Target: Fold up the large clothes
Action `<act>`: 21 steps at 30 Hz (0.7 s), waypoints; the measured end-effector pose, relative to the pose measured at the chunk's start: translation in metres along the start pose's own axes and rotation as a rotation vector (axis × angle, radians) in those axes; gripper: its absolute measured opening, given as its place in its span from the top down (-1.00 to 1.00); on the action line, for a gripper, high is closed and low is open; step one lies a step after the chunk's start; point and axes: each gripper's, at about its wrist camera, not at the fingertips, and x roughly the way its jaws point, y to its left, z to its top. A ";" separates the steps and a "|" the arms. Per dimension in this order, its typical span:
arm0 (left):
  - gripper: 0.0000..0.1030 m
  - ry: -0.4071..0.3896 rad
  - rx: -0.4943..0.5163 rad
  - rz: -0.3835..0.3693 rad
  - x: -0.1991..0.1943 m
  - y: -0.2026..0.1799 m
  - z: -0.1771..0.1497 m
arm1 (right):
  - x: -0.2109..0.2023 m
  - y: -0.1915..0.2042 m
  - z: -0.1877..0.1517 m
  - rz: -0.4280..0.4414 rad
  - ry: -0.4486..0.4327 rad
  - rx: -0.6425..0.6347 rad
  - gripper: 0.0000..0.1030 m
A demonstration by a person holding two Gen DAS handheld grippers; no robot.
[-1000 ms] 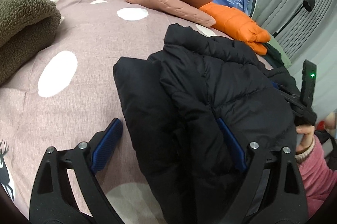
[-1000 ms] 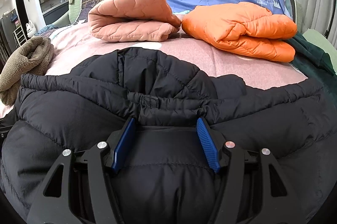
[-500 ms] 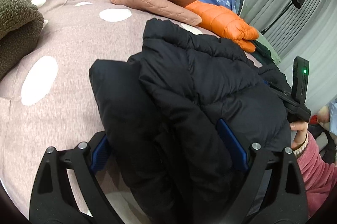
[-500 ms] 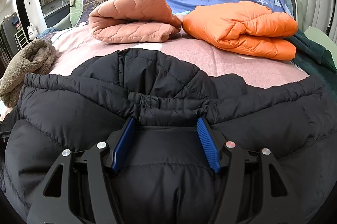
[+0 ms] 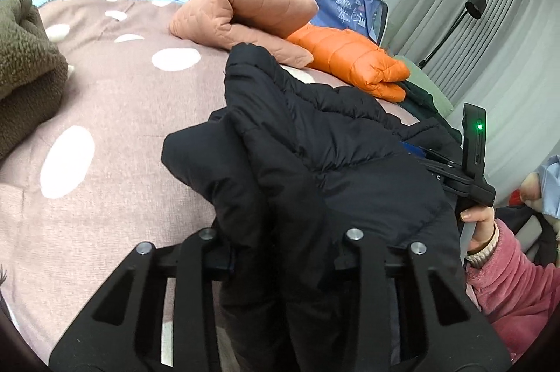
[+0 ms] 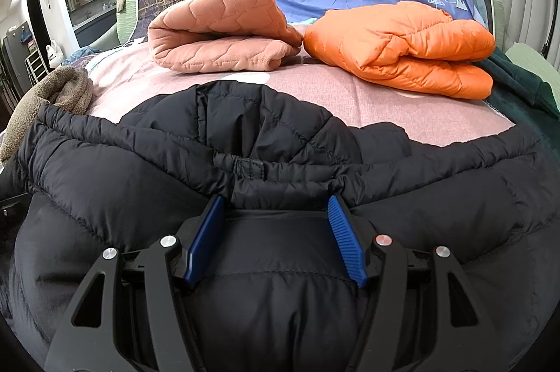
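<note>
Black puffer jacket (image 6: 280, 162) lies spread across the pink spotted bed (image 5: 115, 112), and everything else sits around it. At the jacket's left edge, the left gripper (image 5: 283, 253) has closed in on a bunched fold of the fabric, its fingertips buried in the cloth. Over the jacket's middle, just below the collar, the right gripper (image 6: 276, 235) rests with its blue pads (image 6: 344, 242) parted wide, pressing on the padding but pinching nothing. Beyond the jacket's collar lie a folded peach quilted garment (image 6: 220, 35) and, touching it, a folded orange jacket (image 6: 413, 42). Left of the jacket sits a brown fleece (image 5: 24, 67). A dark green cloth (image 6: 518, 84) lies off its right shoulder.
</note>
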 end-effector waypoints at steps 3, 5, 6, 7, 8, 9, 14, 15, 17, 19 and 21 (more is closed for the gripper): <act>0.40 -0.017 0.001 0.008 -0.005 -0.004 0.001 | 0.000 0.000 0.000 0.000 0.000 0.000 -0.23; 0.43 -0.028 0.006 0.013 -0.008 -0.006 0.001 | 0.000 0.000 0.000 0.002 -0.001 0.001 -0.23; 0.44 -0.033 0.009 0.014 -0.010 -0.007 0.001 | 0.000 0.000 0.000 0.003 -0.001 0.001 -0.23; 0.45 -0.037 0.011 0.017 -0.012 -0.007 0.002 | 0.000 0.000 0.001 0.004 -0.002 0.001 -0.23; 0.45 -0.039 0.012 0.019 -0.013 -0.008 0.002 | 0.000 0.001 0.001 0.004 -0.002 0.002 -0.23; 0.45 -0.039 0.011 0.019 -0.014 -0.008 0.002 | 0.000 0.001 0.000 0.004 -0.002 0.002 -0.23; 0.45 -0.034 -0.001 0.026 -0.013 -0.005 0.001 | 0.000 0.003 0.003 -0.010 0.010 -0.008 -0.24; 0.45 -0.029 -0.009 0.027 -0.012 -0.003 0.001 | 0.000 0.003 0.004 -0.014 0.015 -0.010 -0.24; 0.33 -0.008 -0.031 0.038 -0.008 0.003 0.002 | -0.002 0.005 0.007 -0.023 0.031 -0.017 -0.24; 0.14 0.011 -0.049 0.070 -0.004 0.009 0.001 | -0.006 0.005 0.010 -0.023 0.040 -0.018 -0.24; -0.09 0.016 -0.057 0.101 -0.002 0.014 -0.002 | -0.014 0.004 0.013 -0.007 0.049 -0.008 -0.24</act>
